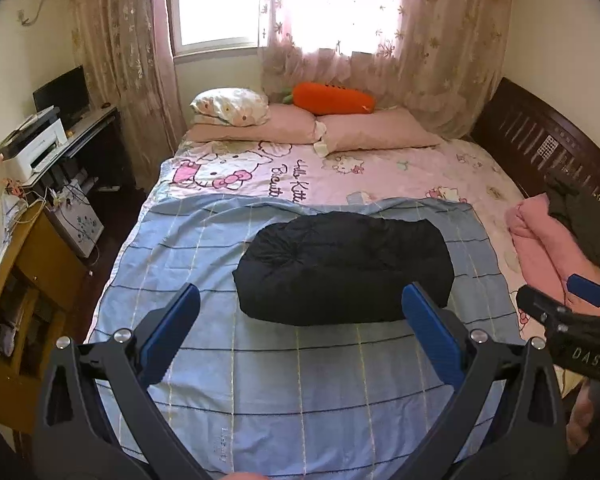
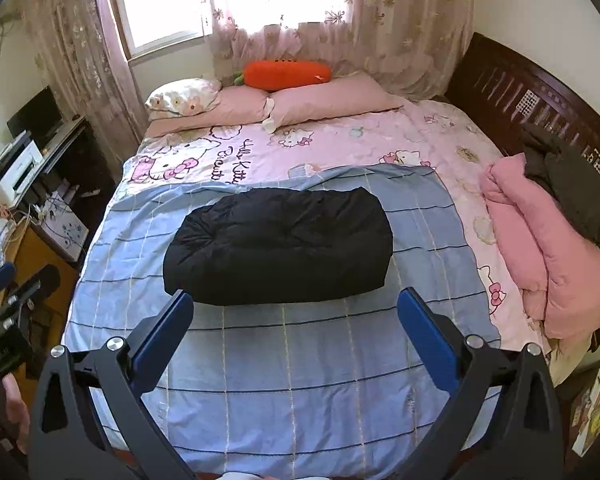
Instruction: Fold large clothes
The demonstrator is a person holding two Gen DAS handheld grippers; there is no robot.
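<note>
Jaws of left gripper [image 1: 300, 304] and right gripper [image 2: 296, 310] both spread wide, empty, held above the blue checked sheet [image 2: 300, 360]. Folded black garment [image 2: 278, 246] lies mid-sheet, just beyond both. Pink quilt [image 2: 548, 248] bunched right of the sheet; pillows [image 1: 308, 128] and carrot plush [image 1: 332, 98] behind it, under the window.

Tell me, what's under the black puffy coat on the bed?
The folded black coat lies on a blue checked sheet, which is spread over the pink Hello Kitty cover. Anything beneath the coat itself is hidden.
</note>
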